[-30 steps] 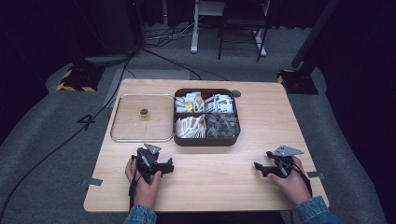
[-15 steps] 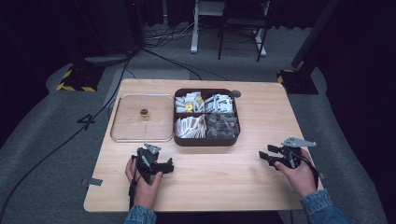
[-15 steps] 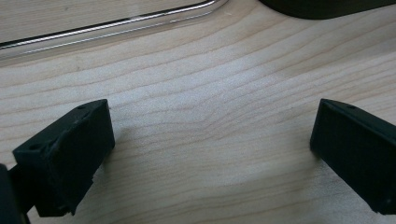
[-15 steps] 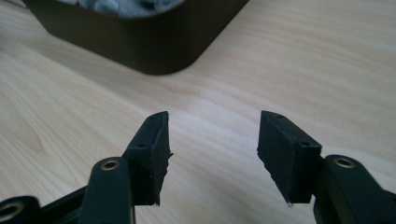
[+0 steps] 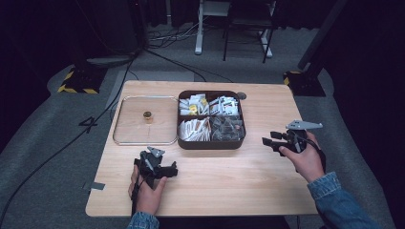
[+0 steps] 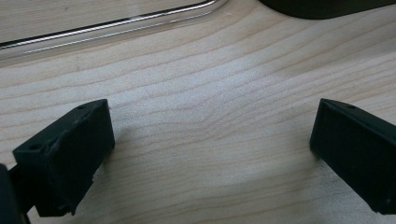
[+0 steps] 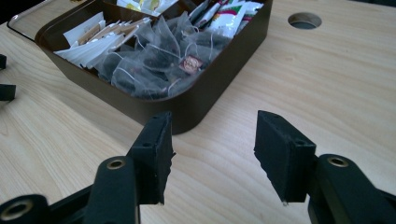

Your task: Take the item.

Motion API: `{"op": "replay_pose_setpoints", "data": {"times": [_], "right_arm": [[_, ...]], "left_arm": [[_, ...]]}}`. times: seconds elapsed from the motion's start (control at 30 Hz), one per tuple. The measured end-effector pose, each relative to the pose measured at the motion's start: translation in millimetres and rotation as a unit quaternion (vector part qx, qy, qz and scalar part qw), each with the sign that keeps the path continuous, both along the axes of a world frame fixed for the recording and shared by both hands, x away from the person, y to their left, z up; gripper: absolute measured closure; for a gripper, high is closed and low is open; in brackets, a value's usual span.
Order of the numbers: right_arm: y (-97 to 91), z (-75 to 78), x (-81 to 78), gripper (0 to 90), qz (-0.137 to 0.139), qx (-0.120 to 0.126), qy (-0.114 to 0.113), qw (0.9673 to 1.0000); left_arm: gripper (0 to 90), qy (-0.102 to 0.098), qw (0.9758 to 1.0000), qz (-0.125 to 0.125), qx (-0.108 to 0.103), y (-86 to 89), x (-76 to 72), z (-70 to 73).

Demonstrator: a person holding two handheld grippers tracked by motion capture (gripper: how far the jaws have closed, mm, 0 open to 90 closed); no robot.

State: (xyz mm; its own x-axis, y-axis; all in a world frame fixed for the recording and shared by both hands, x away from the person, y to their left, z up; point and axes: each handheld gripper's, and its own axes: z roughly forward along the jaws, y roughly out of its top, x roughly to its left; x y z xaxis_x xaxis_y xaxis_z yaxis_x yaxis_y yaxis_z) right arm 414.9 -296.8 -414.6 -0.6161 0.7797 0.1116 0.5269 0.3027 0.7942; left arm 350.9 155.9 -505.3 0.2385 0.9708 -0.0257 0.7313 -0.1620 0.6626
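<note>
A dark brown box (image 5: pixel 210 143) with four compartments stands at the middle of the wooden table (image 5: pixel 215 186). It holds tea bags: white paper sachets (image 5: pixel 193 129) and clear pyramid bags (image 7: pixel 154 60). My left gripper (image 5: pixel 156 160) rests on the table in front of the box's left corner, its jaws wide open over bare wood (image 6: pixel 210 140). My right gripper (image 5: pixel 269 138) is held above the table to the right of the box and points at it. Its jaws (image 7: pixel 212 140) have just been closing and stand half open with nothing between them.
A clear rectangular lid (image 5: pixel 143 121) with a small gold knob (image 5: pixel 147 116) lies flat to the left of the box; its rim (image 6: pixel 116 23) runs just beyond my left gripper. A round hole (image 7: pixel 304 20) sits in the table behind the box. Chairs and cables are on the floor beyond.
The right hand has lifted its gripper off the table and carried it a little toward the box, and its jaws have narrowed. The left hand has stayed still.
</note>
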Motion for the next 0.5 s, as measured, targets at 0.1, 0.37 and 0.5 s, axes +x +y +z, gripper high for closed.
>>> {"op": "replay_pose_setpoints", "data": {"times": [0.1, 0.37, 0.5], "right_arm": [[2.7, 11.1, 9.7, 47.0, 0.007, -0.013, -0.001, 0.9999], [12.0, 29.7, 29.3, 46.8, 0.008, -0.007, 0.006, 0.9999], [20.0, 31.7, 42.0, 46.4, 0.009, 0.003, 0.010, 0.9999]], "left_arm": [[0.2, 0.000, 1.0000, -0.001, 0.000, -0.1, 0.3, 0.0], [0.2, 0.000, 1.0000, -0.003, 0.001, -0.4, 0.6, 0.1], [0.2, 0.001, 1.0000, -0.004, 0.000, -0.5, 0.9, 0.1]]}}
